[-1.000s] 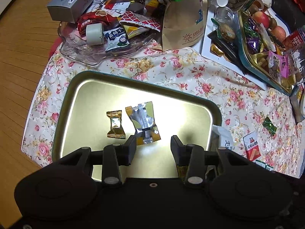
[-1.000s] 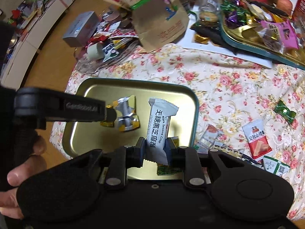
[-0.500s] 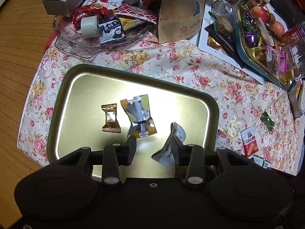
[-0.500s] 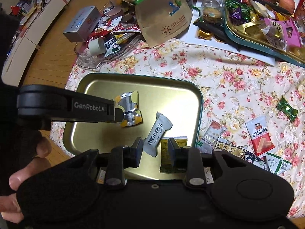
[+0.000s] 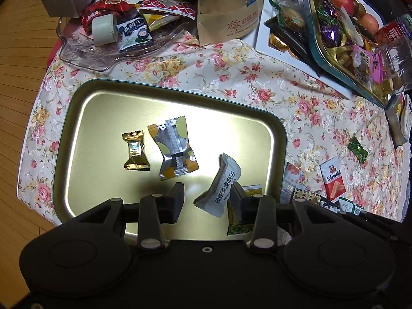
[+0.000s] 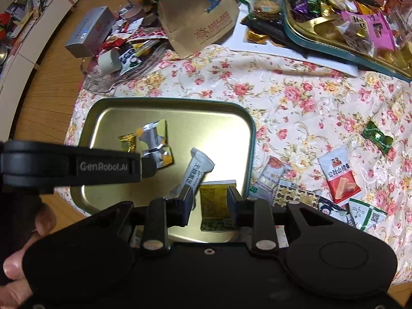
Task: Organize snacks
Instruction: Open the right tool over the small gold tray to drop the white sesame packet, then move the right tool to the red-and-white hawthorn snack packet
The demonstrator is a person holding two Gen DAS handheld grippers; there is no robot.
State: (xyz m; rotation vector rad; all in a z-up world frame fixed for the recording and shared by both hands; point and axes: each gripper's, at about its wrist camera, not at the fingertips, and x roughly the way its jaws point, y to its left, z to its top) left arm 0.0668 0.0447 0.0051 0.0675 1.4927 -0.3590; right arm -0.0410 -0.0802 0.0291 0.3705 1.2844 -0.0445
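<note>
A gold metal tray [image 5: 77, 118] lies on the floral cloth. In it are a small gold candy [image 5: 135, 152], a silver and yellow packet [image 5: 175, 152], a white sesame crisp bar [image 5: 221, 182] and a yellow and green packet [image 5: 242, 216] at the near edge. My left gripper [image 5: 206, 200] is open and empty above the tray's near side. My right gripper [image 6: 209, 200] is open and empty over the yellow and green packet [image 6: 216, 206]. The white bar [image 6: 195, 172] lies just beyond its left finger. The tray also shows in the right wrist view [image 6: 108, 110].
Loose snacks lie right of the tray: a red and white packet [image 6: 338, 175], a green candy [image 6: 377, 136], several small packets [image 6: 365, 213]. A glass dish [image 5: 85, 54] of snacks, a paper bag [image 5: 229, 10] and a second filled tray [image 5: 316, 51] stand at the back.
My right gripper opened and let go of the white sesame crisp bar, which now lies in the tray. Both grippers have drawn back a little; the left stayed open.
</note>
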